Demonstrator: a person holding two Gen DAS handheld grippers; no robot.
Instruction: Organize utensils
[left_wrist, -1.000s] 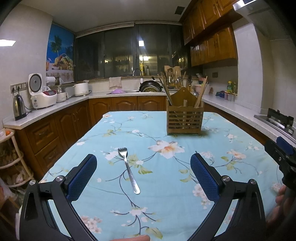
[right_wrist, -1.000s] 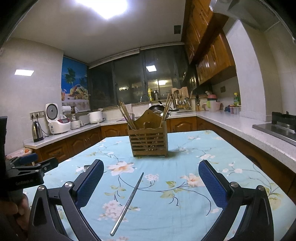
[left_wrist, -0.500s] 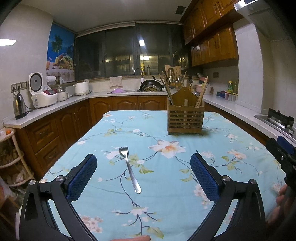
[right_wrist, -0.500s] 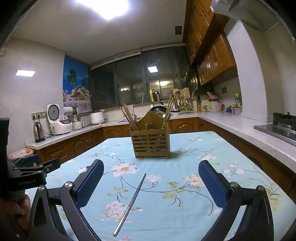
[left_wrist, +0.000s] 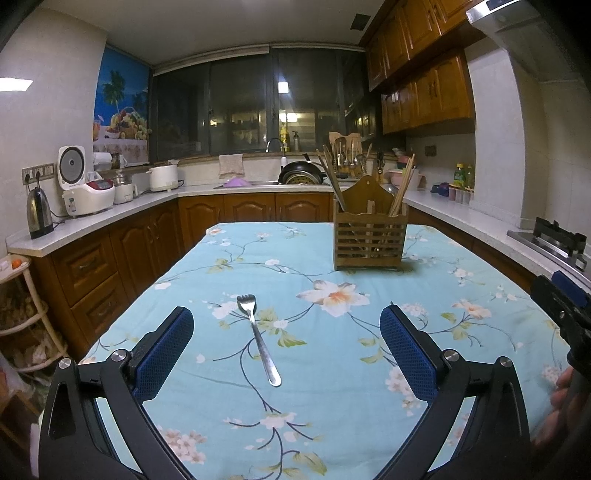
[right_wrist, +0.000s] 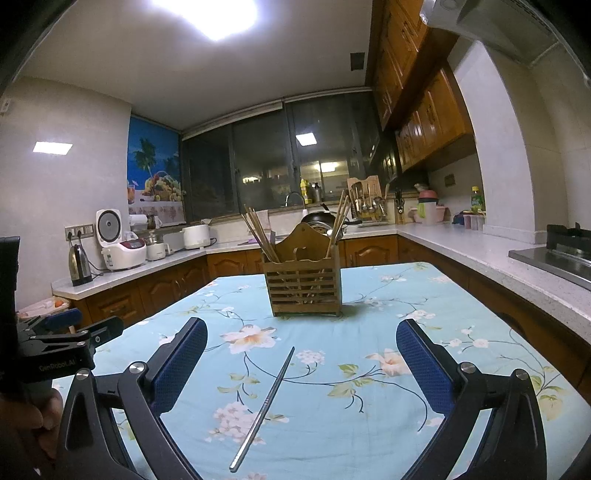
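Note:
A steel fork (left_wrist: 258, 338) lies on the floral blue tablecloth (left_wrist: 317, 369), tines pointing away, between the wide-apart blue pads of my open left gripper (left_wrist: 286, 332). A metal chopstick (right_wrist: 264, 408) lies slanted on the cloth between the pads of my open right gripper (right_wrist: 301, 341). Farther back stands a slatted wooden utensil holder (left_wrist: 369, 238), also the holder (right_wrist: 303, 282) in the right wrist view, with wooden chopsticks sticking up from both ends. Neither gripper holds anything.
Wooden cabinets and pale countertops ring the table. A kettle (left_wrist: 38, 212) and rice cooker (left_wrist: 86, 190) stand on the left counter, a stove (left_wrist: 554, 240) at right. The other gripper (right_wrist: 55, 354), with a hand on it, shows at the left edge of the right wrist view.
Both grippers have edged forward and slightly down toward the table; the holder, the fork and the chopstick look a little nearer. Jaws stay wide apart.

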